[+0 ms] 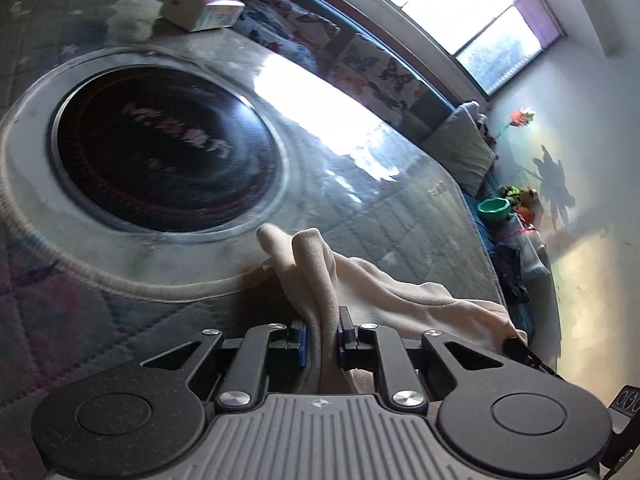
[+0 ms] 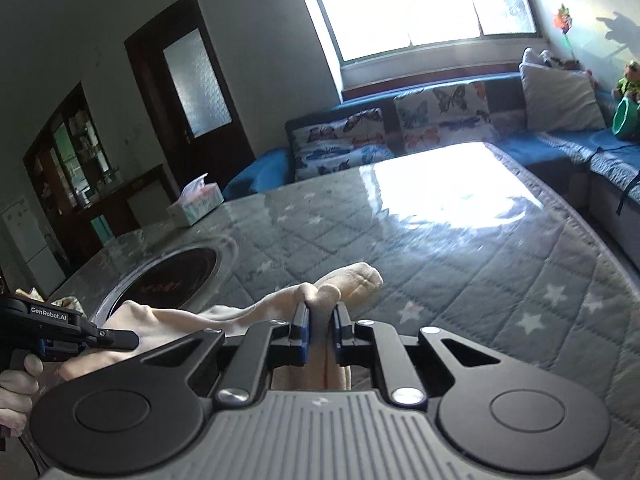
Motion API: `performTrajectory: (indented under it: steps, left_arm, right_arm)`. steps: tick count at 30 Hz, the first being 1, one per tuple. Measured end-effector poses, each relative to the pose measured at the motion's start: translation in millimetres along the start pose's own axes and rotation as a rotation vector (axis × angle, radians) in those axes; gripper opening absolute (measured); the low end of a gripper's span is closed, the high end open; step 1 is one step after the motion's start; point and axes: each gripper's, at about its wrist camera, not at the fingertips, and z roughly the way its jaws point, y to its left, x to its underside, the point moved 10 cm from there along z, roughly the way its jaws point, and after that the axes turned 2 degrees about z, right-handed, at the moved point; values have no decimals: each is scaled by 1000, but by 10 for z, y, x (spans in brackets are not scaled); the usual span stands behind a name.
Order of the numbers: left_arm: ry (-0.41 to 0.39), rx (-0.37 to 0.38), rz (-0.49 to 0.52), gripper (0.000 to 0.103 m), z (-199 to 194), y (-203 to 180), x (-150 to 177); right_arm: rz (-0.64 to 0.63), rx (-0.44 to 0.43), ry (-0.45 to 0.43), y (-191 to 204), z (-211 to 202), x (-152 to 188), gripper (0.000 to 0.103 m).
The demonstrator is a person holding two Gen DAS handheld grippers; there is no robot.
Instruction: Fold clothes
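The cream garment (image 1: 360, 280) is held just above the near edge of the quilted bench (image 2: 440, 240), stretched left to right between the left hand-held gripper (image 1: 322, 340) and the right hand-held gripper (image 2: 320, 336), each clamped on a bunched end.

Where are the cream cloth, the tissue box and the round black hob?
cream cloth (image 2: 352, 276): right wrist view, bunched end past the fingers.
tissue box (image 1: 200, 10): left wrist view, its side.
round black hob (image 1: 168, 160): left wrist view, glass middle.
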Motion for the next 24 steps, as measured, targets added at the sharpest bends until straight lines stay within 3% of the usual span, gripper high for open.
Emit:
performTrajectory:
  steps: [24]
  left_arm:
    - [93,108,204,15,845,-1326,-9]
  right_arm:
    - [22,244,-132,-989,-513,-483,10]
